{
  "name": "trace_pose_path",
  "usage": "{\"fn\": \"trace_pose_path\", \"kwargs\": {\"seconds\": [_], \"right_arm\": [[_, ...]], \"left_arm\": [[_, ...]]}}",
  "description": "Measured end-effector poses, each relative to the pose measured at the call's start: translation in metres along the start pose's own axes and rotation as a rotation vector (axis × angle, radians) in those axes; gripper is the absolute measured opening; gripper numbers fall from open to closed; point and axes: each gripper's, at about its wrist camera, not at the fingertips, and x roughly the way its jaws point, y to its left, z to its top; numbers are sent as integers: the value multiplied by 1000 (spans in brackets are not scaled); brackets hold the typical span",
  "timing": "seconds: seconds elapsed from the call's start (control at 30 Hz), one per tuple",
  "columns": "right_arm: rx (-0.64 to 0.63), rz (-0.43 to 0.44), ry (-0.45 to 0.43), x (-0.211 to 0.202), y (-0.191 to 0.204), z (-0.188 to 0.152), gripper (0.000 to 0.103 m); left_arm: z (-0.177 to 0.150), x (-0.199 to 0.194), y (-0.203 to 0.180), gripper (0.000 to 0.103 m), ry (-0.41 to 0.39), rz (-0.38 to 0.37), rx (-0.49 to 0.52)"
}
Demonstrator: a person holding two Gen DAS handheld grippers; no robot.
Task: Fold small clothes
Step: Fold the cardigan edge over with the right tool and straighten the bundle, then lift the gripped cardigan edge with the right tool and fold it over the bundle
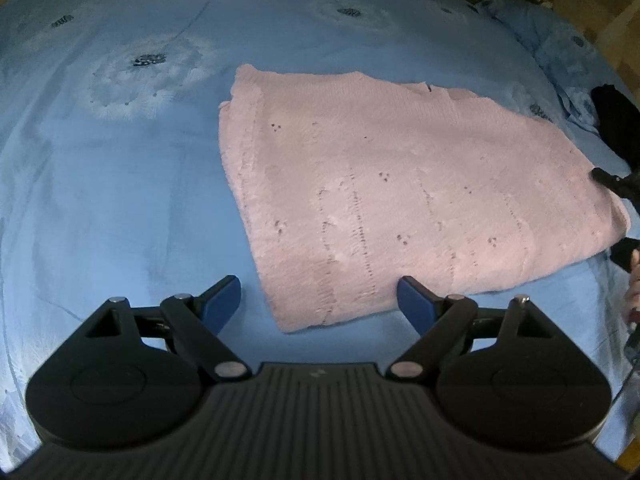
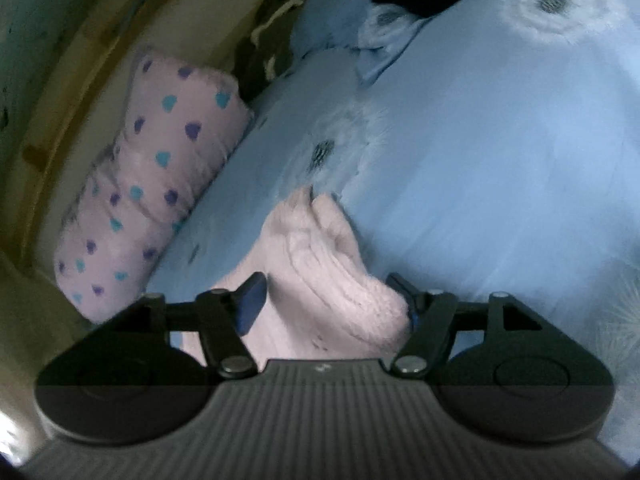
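Bedding first: a blue bedspread [image 1: 120,200] printed with pale dandelion heads covers the bed, with a pink bolster [image 2: 152,184] dotted in purple and teal hearts along its far edge. On the spread lies a folded pink knitted garment [image 1: 380,192], flat and roughly square. The left gripper [image 1: 320,300] hovers over its near corner, fingers spread wide with nothing between them. The right gripper [image 2: 328,300] sits at the garment's opposite edge; a bunched fold of the knit lies between its parted fingers, which do not squeeze it.
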Motion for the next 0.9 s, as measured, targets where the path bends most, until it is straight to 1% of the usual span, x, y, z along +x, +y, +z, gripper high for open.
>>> {"fn": "trace_pose_path", "kwargs": {"seconds": [0.07, 0.17, 0.27, 0.4, 0.57, 0.67, 0.7, 0.73, 0.83, 0.9], "right_arm": [[36, 19, 14, 7, -4, 1, 69], [44, 30, 22, 16, -5, 0, 68], [-2, 46, 38, 22, -4, 3, 68], [-99, 78, 107, 33, 0, 14, 68], [-66, 168, 128, 40, -12, 17, 68], [-83, 179, 134, 42, -10, 18, 68], [-101, 177, 136, 42, -8, 17, 61], [-116, 168, 141, 43, -6, 17, 40], [-88, 157, 129, 41, -10, 17, 34], [-133, 142, 106, 35, -1, 16, 33]], "left_arm": [[3, 1, -4, 89, 8, -2, -3], [5, 3, -13, 89, 7, 23, 22], [7, 6, -21, 89, 6, 37, 44], [12, 13, -29, 90, 11, 57, 59], [10, 14, -31, 91, 6, 73, 54], [7, 13, -27, 91, -3, 63, 23], [6, 12, -26, 91, -5, 59, 14], [6, 12, -25, 91, -8, 56, 9], [3, 10, -24, 91, -14, 51, 20], [3, 9, -23, 91, -10, 43, 36]]}}
